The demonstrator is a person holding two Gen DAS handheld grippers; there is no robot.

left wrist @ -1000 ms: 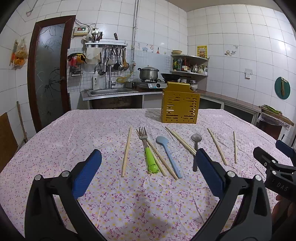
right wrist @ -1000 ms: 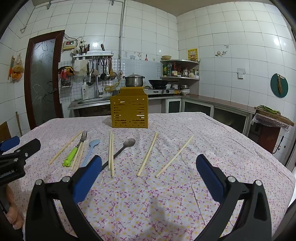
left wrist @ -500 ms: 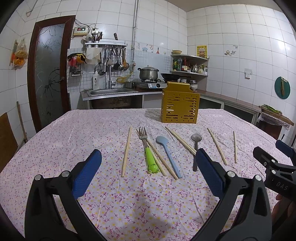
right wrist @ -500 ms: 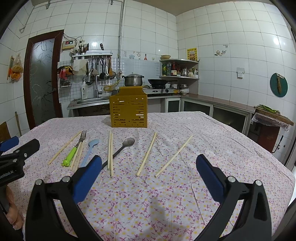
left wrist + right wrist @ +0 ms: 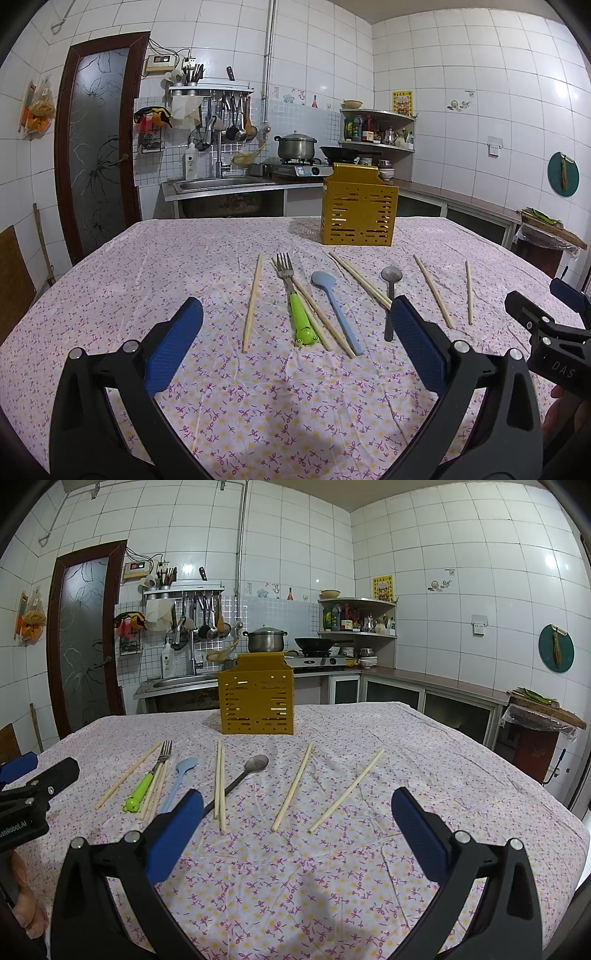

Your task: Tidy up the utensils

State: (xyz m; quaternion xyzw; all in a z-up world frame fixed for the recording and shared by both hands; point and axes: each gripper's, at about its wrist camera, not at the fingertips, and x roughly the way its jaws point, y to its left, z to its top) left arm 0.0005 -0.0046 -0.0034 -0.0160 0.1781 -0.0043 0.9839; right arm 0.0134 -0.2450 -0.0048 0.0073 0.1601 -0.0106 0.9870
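tongs, left (image 5: 295, 345) and right (image 5: 295, 825), gape empty (right view hides spoon handle (image 5: 388, 317)).

Background kitchen: floral tablecloth (image 5: 221, 387); glass-panelled door (image 5: 99, 147); steel sink (image 5: 218, 182) below hanging ladles (image 5: 232, 122); lidded pot (image 5: 296, 146) and wok (image 5: 338, 151) on the stove; corner shelf (image 5: 376, 127) holding bottles.

A floral-clothed table (image 5: 147, 266) carries a yellow caddy (image 5: 358, 212), chopsticks (image 5: 291, 788), fork (image 5: 293, 295), blue spoon (image 5: 334, 306) and metal spoon (image 5: 243, 773).
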